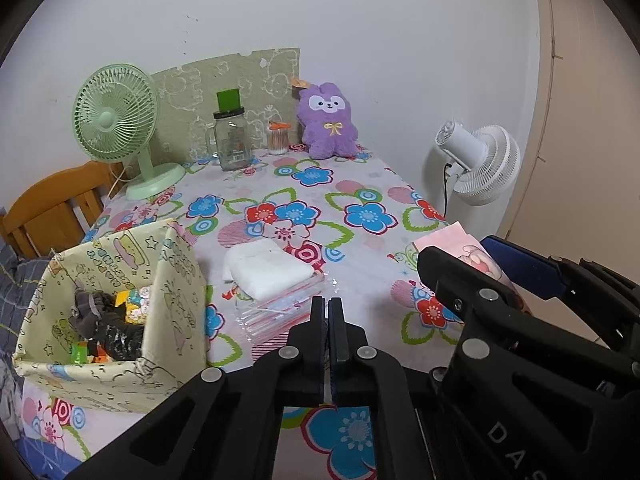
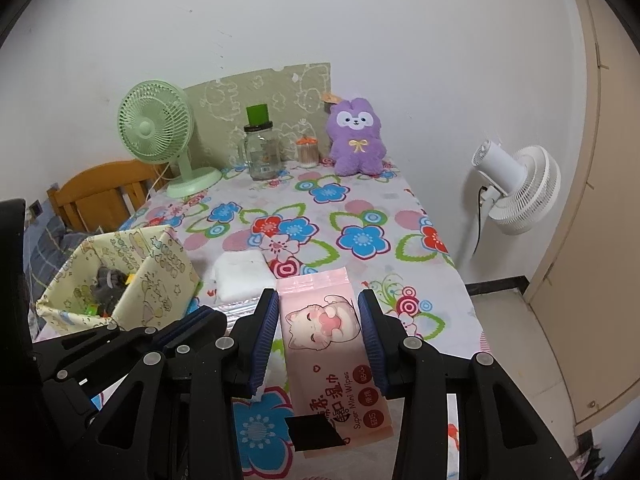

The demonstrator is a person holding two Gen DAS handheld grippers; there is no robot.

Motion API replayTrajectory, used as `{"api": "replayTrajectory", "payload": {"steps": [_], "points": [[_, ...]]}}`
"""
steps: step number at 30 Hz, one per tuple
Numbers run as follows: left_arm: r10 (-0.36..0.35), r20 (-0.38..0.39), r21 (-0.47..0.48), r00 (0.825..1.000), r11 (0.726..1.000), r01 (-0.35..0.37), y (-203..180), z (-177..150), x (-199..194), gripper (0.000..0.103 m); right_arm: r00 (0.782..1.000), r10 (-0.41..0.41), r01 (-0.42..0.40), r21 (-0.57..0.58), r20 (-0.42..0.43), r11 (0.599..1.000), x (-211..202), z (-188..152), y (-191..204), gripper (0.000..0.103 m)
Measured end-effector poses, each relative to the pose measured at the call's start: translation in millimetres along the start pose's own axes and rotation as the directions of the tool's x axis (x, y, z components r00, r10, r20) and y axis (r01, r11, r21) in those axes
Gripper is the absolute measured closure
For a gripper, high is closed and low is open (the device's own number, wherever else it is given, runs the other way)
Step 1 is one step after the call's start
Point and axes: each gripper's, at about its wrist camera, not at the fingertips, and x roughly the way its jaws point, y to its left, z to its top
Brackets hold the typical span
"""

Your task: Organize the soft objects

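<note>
Right gripper [image 2: 318, 332] wide open, fingers straddling pink wet-wipes pack [image 2: 332, 344] lying on the floral tablecloth [image 2: 360, 216], nothing gripped. Left gripper [image 1: 329, 320] closed, empty. Best: center, squeeze gently, carry to fabric bin [image 1: 176, 280].

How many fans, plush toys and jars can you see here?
Fans: 2, green fan and white fan
Plush toys: 1, purple plush
Jars: 2, glass jar and swab jar
Total: 5

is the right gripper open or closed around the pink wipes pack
Open. The right gripper straddles the pink wipes pack, with a visible gap on each side between pad and pack.
</note>
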Motion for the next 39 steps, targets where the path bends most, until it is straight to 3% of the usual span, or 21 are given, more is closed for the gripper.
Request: {"api": "replayTrajectory", "payload": {"steps": [22,25,27,32,39], "points": [[0.006,0.001,-0.009,1.0,1.0,-0.006,21.4,14.9,-8.2,0.101,0.999,0.025,-0.025,-0.013,0.022,1.0,-3.3,20.8,19.5,0.059],[-0.002,-0.03,-0.018,1.0,1.0,0.002,21.9,10.2,-1.4,0.069,1.0,0.022,-0.021,-0.019,0.008,1.0,2.3,18.2,19.3,0.059],[0.0,-0.026,-0.02,1.0,1.0,0.0,20.4,7.4,2.1,0.065,1.0,0.021,-0.022,-0.022,-0.004,1.0,6.3,15.0,18.3,0.059],[0.002,-0.051,-0.037,0.999,0.999,-0.004,16.6,-1.8,14.8,0.042,0.999,0.018,-0.019,-0.03,-0.034,0.999,18.4,6.4,14.1,0.059],[0.022,-0.11,-0.099,0.994,0.995,-0.033,14.6,-15.0,38.5,0.04,0.996,0.013,-0.017,-0.049,-0.083,0.999,38.7,-4.5,6.9,0.059]]}}
